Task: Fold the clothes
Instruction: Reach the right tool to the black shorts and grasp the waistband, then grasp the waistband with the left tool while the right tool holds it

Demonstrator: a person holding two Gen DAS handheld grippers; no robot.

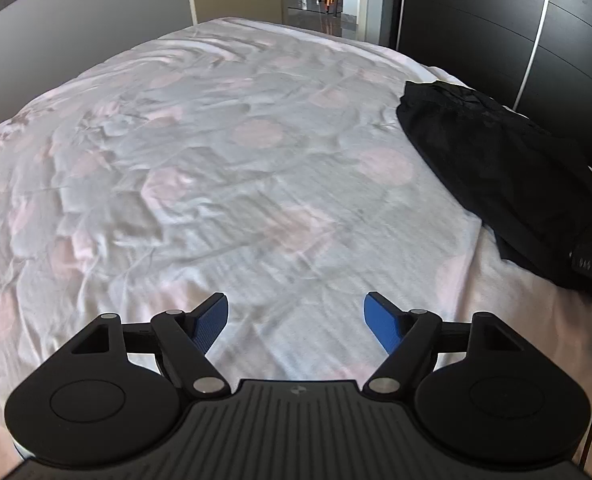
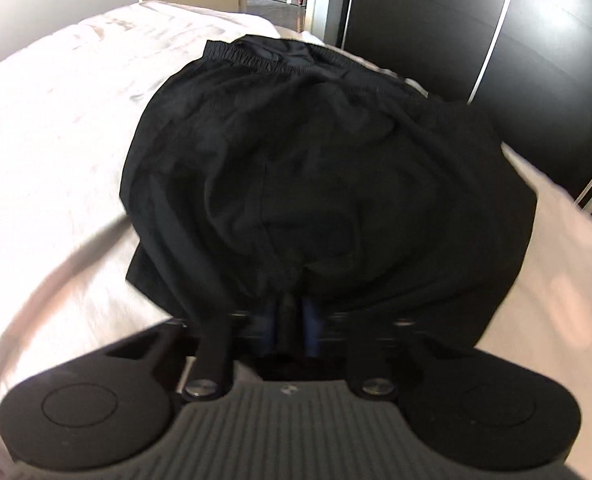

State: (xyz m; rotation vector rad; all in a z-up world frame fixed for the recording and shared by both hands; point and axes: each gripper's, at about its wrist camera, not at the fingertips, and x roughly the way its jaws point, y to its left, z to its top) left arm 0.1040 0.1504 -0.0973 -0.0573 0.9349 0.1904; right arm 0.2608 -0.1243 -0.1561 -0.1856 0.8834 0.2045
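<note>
Right gripper (image 2: 289, 320) points forward along the bed, and I see its blue pads pinched nearly together on a fold at the near hem of the black shorts (image 2: 328, 160). Their elastic waistband (image 2: 251, 56) lies at the far end. On my left wrist camera the left gripper (image 1: 296, 312) hovers spread wide and holding nothing over the floral bedsheet (image 1: 199, 168). From there the shorts lie along the sheet's right edge, beside the dark wardrobe (image 1: 496, 12).

Black shorts (image 2: 316, 168) of thin matt woven cloth, with a gathered elastic waistband (image 2: 255, 54). Bedsheet (image 1: 215, 160) of soft, creased cotton-like cloth in faded pink and grey. Left gripper (image 1: 296, 320) of matt black plastic with textured blue pads (image 1: 211, 322) and shiny metal pins. Wardrobe (image 1: 476, 20) with smooth dark panels.
</note>
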